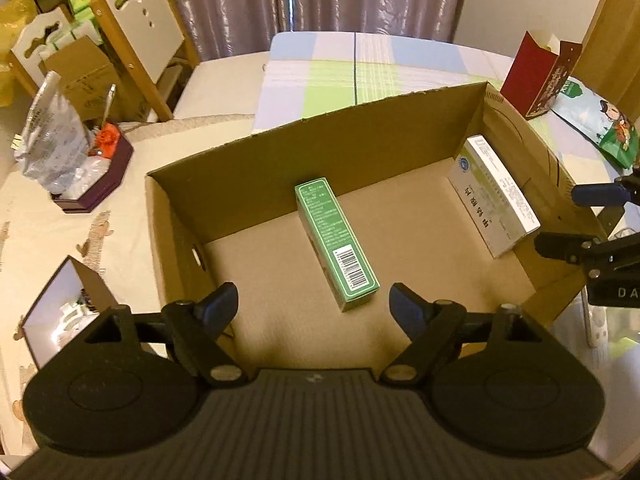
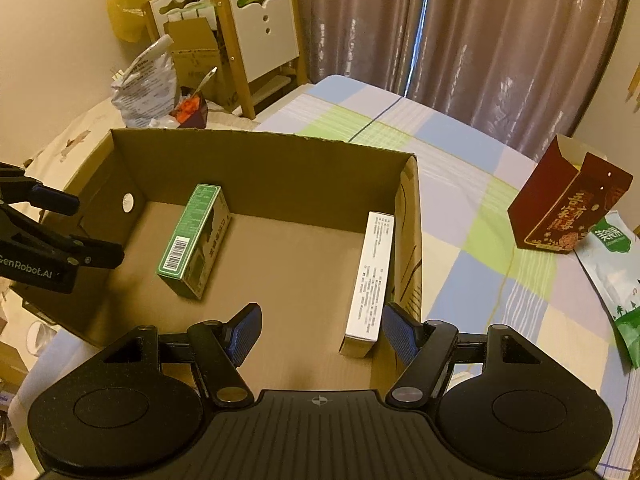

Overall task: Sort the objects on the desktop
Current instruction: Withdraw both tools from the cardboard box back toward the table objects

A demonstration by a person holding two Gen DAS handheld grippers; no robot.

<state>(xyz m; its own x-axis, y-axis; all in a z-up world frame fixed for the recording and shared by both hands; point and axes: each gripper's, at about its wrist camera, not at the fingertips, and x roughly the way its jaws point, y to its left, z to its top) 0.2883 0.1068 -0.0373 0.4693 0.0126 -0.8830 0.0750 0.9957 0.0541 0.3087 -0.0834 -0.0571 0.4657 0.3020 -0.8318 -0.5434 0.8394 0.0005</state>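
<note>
While both hand-held grippers, left (image 1: 312, 304) and right (image 2: 322, 330), hang apart and empty, green carton (image 1: 336, 242) and white carton (image 2: 370, 280) lie inside the cardboard box (image 1: 240, 168); the right one risks knocking the white carton leaning on the right wall.

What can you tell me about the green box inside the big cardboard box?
The green box is a long, narrow carton that looks like thin printed card. It has white lines of small print on top and a barcode near one end. One side panel is paler with dark print. It lies flat on the floor of the cardboard box, closed, with its far end near the back wall. Neither gripper touches it, and the white box sits well apart from it.
</note>
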